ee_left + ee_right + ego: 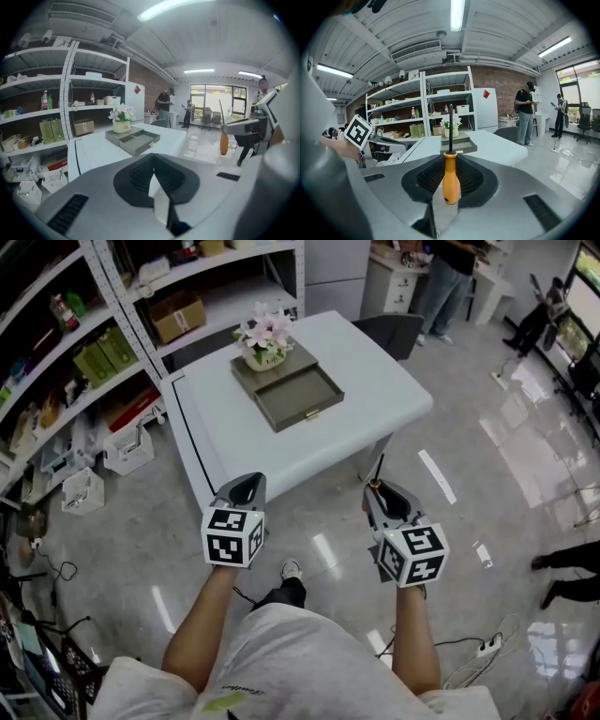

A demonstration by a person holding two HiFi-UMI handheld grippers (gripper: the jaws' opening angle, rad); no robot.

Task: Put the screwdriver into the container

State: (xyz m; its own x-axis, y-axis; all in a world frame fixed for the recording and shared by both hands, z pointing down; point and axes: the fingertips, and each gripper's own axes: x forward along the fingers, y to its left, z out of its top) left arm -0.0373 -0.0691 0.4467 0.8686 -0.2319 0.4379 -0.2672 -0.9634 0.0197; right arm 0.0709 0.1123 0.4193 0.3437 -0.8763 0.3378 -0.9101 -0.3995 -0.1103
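Right tool [450, 174]: I am gripping the orange-handled, black-shafted screwdriver [450, 183], shaft pointing forward.
Left tool [153, 180]: jaws closed, carrying nothing.
Grey open-topped container [300, 396]: sitting on the white counter [375, 381], well ahead.
I am aiming to lay the screwdriver flat inside, clear of the flower pot [264, 354], before releasing.

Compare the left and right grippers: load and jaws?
Load: the right gripper grips an orange-handled screwdriver, shaft pointing ahead; the left gripper carries nothing. Jaws: the right's stand apart on the handle; the left's meet. Shared: both are over the floor, short of the white table, aimed at it.
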